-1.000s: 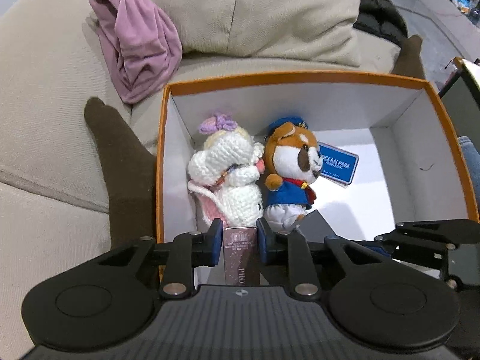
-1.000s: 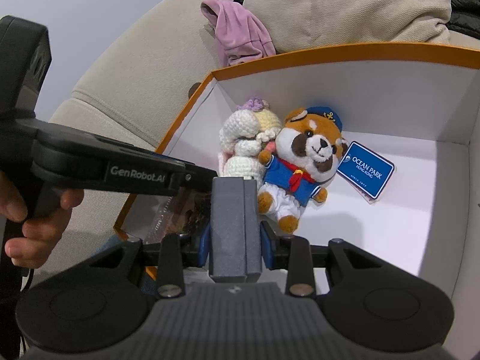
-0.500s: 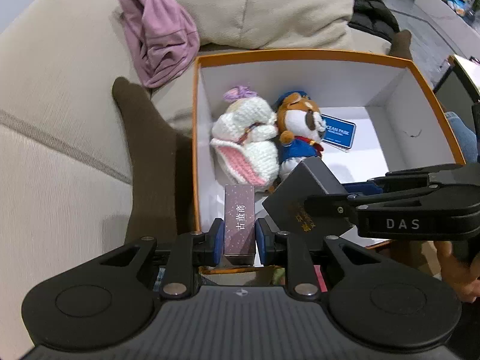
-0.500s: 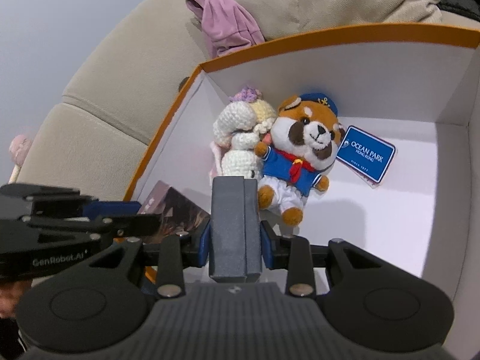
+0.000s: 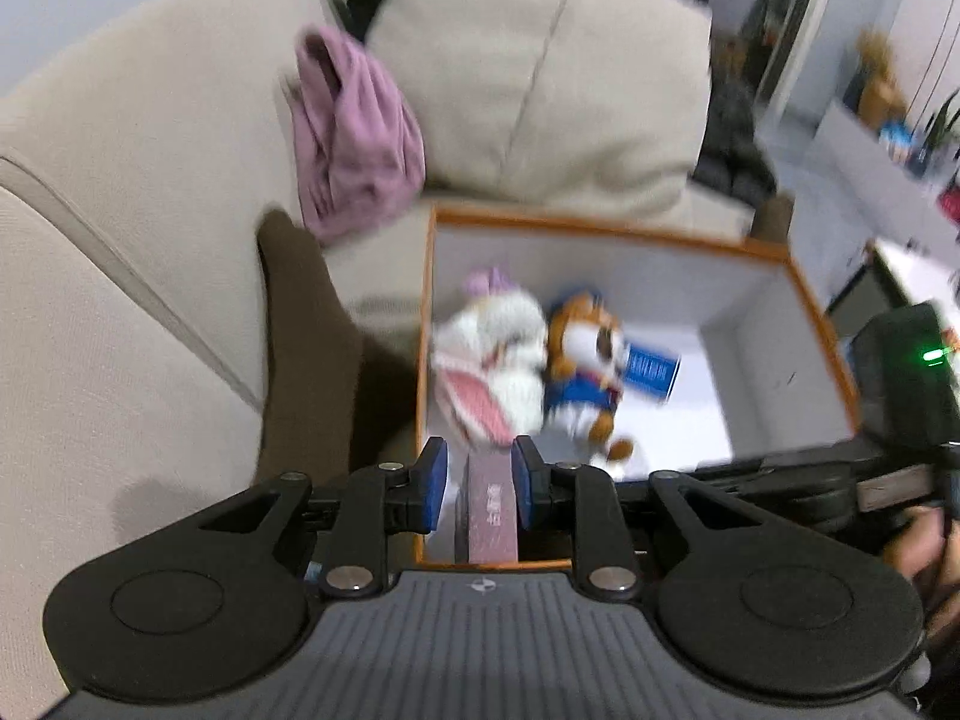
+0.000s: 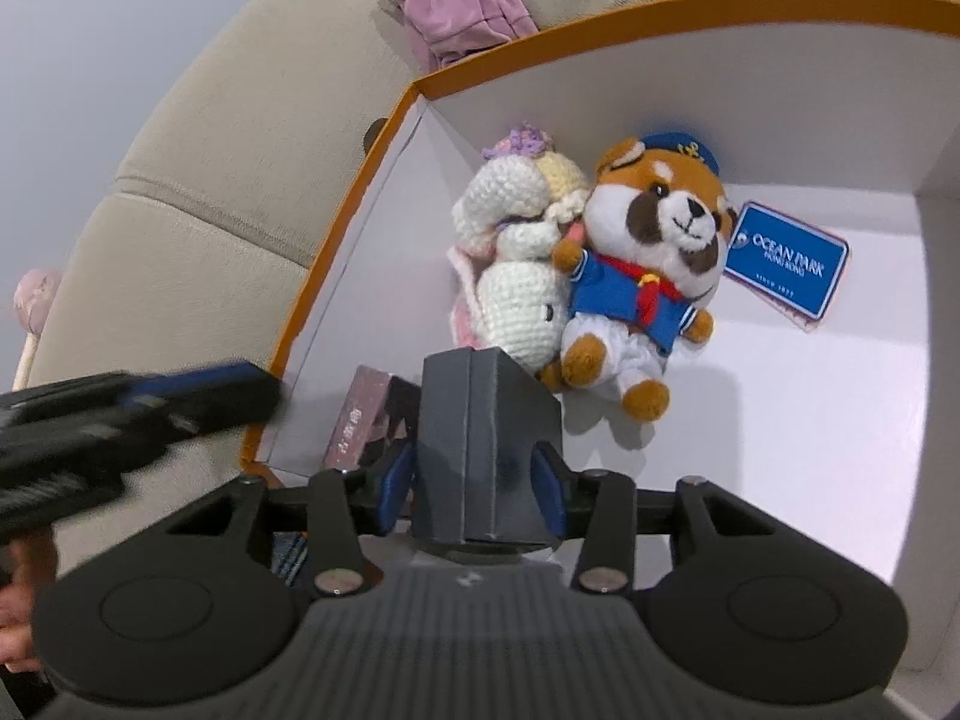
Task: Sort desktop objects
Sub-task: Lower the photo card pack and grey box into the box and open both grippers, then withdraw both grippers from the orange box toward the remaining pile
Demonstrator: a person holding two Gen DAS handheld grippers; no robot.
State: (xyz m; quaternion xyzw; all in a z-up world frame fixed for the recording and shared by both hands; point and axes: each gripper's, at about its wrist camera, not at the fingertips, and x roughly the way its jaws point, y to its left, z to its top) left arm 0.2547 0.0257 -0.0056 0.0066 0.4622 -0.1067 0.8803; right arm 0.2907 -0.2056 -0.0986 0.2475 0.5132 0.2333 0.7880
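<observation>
An orange-rimmed white box (image 5: 600, 228) (image 6: 660, 12) rests on a beige sofa. Inside it a crochet bunny (image 6: 522, 276) (image 5: 498, 360) and a sailor red-panda plush (image 6: 654, 252) (image 5: 585, 372) lie side by side. A slim pink box (image 6: 360, 420) (image 5: 492, 504) leans in the near left corner. My left gripper (image 5: 480, 480) hovers above it with its jaws opening, and a gap shows at the left pad. My right gripper (image 6: 474, 480) hangs over the box's near edge, jaws opening. A dark grey box (image 6: 486, 438) sits loose and turned between them.
A pink cloth (image 5: 354, 138) (image 6: 456, 6) lies on the sofa behind the box, next to a large cushion (image 5: 540, 72). A dark brown shape (image 5: 306, 348) stands left of the box. A blue tag (image 6: 786, 258) lies by the panda. The box floor to the right is bare.
My left gripper has drawn back and up, and its pads have come off the pink box, which now lies in the corner. The right jaws have widened and the grey box has turned between them.
</observation>
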